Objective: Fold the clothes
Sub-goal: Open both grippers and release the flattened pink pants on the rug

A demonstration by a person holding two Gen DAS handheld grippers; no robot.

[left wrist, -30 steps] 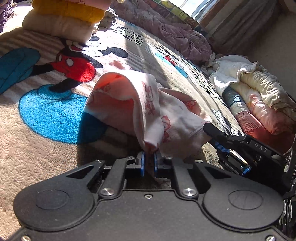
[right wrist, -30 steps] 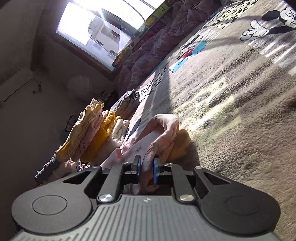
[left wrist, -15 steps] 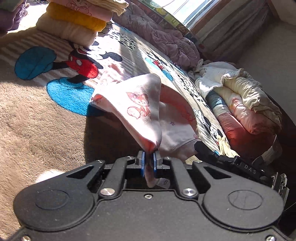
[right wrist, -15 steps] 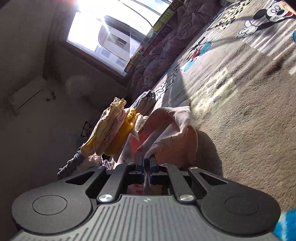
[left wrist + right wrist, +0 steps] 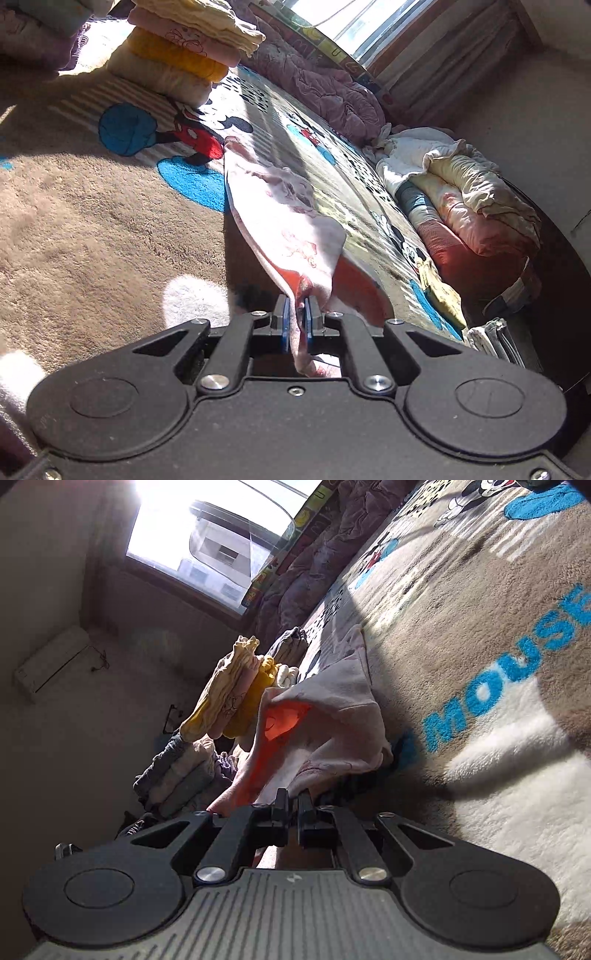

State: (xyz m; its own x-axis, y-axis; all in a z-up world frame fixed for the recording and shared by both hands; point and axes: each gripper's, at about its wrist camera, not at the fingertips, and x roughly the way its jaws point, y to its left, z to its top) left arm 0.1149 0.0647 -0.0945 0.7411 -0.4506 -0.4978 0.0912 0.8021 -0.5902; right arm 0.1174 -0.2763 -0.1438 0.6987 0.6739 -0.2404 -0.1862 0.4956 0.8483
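Both tongs had pulled the pink printed garment (image 5: 291, 221) up and stretched it out above the Mickey Mouse blanket (image 5: 92, 229). My left gripper (image 5: 295, 314) and right gripper (image 5: 292, 805) each pinched an edge, so I judged it ready for folding.

Mickey Mouse blanket (image 5: 92, 229), purple quilt (image 5: 332, 96), window (image 5: 221, 539), wall air conditioner (image 5: 51, 661).
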